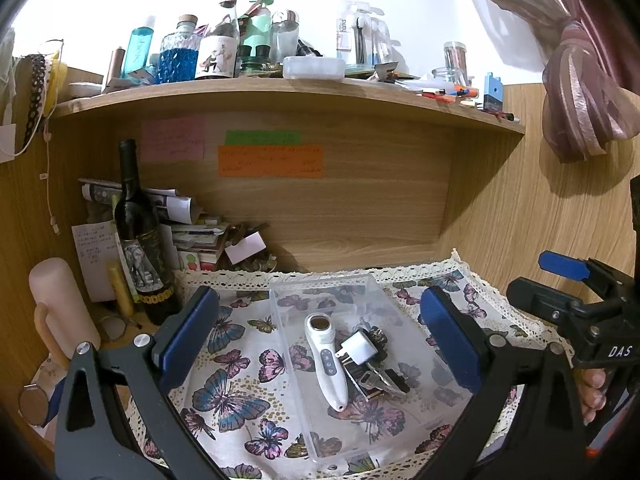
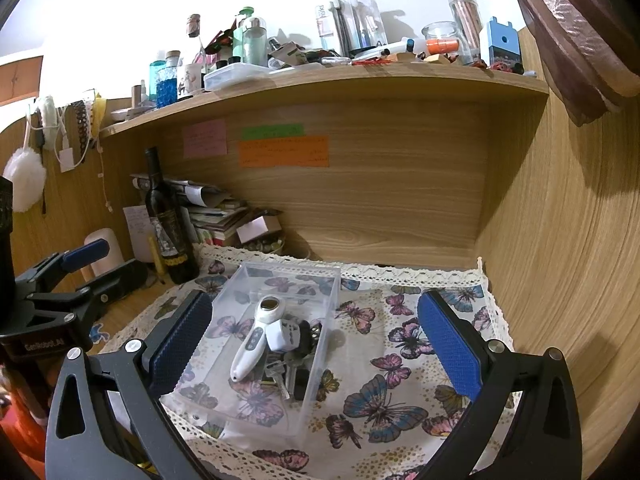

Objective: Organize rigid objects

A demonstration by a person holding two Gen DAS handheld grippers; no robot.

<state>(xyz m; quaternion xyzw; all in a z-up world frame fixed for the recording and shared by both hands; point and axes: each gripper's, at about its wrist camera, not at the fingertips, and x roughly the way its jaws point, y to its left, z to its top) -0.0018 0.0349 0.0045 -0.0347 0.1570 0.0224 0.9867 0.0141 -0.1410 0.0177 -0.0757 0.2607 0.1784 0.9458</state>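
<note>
A clear plastic box sits on the butterfly cloth. Inside lie a white handheld device, a white plug adapter and a bunch of keys. My left gripper is open and empty, its blue pads on either side of the box, above it. My right gripper is open and empty, held over the box and the cloth to its right. The right gripper shows in the left wrist view; the left shows in the right wrist view.
A dark wine bottle, a pink cylinder and a stack of papers stand at the back left. A crowded wooden shelf hangs overhead. A wooden side wall closes the right.
</note>
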